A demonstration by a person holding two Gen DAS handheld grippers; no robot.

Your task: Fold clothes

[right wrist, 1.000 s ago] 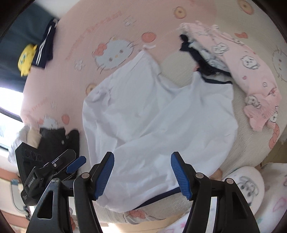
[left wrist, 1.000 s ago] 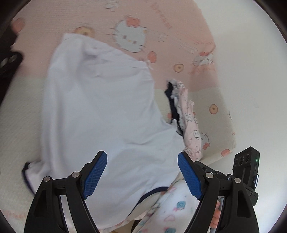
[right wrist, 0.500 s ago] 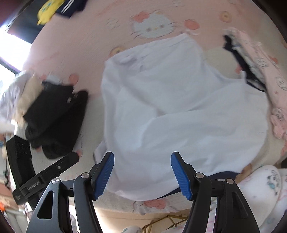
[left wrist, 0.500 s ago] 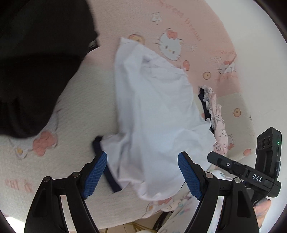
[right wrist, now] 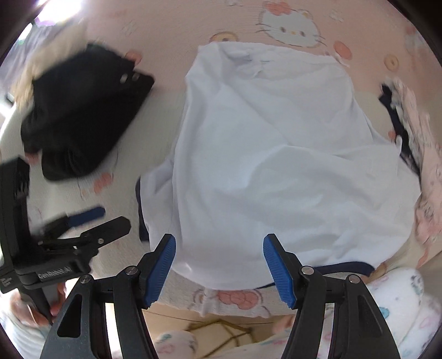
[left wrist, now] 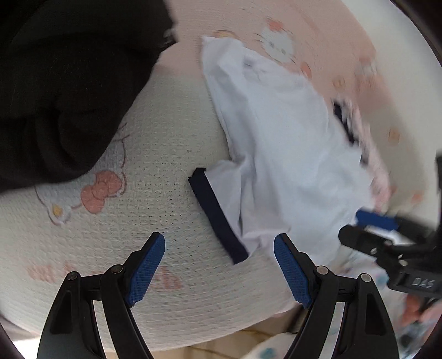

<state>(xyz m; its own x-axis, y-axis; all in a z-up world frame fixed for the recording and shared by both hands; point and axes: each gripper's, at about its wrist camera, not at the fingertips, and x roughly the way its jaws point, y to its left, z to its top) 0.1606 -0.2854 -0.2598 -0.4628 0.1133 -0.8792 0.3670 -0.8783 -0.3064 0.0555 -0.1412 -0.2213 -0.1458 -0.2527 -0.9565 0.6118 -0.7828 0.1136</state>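
A white shirt [right wrist: 276, 154] with dark navy trim lies spread and rumpled on the cat-print bed cover [right wrist: 290, 24]. In the left wrist view the white shirt [left wrist: 287, 132] shows its navy-edged sleeve [left wrist: 218, 215] just beyond my left gripper [left wrist: 219, 268], which stands open over bare cover beside that sleeve. My right gripper [right wrist: 218, 265] hangs open above the shirt's near hem, with nothing pinched. Each gripper appears in the other's view: the right gripper [left wrist: 386, 240] at the shirt's right edge, the left gripper [right wrist: 80, 229] to the shirt's left.
A black garment [right wrist: 77, 116] lies left of the shirt; it fills the upper left as the black garment [left wrist: 63, 91] in the left wrist view. A pink patterned garment [right wrist: 420, 154] with dark pieces lies at the right. The bed's near edge [right wrist: 234, 301] runs under the grippers.
Both grippers have swung leftward and lower over the bed. The shirt now sits further right in the left view, its navy sleeve close ahead. Jaws kept the same width.
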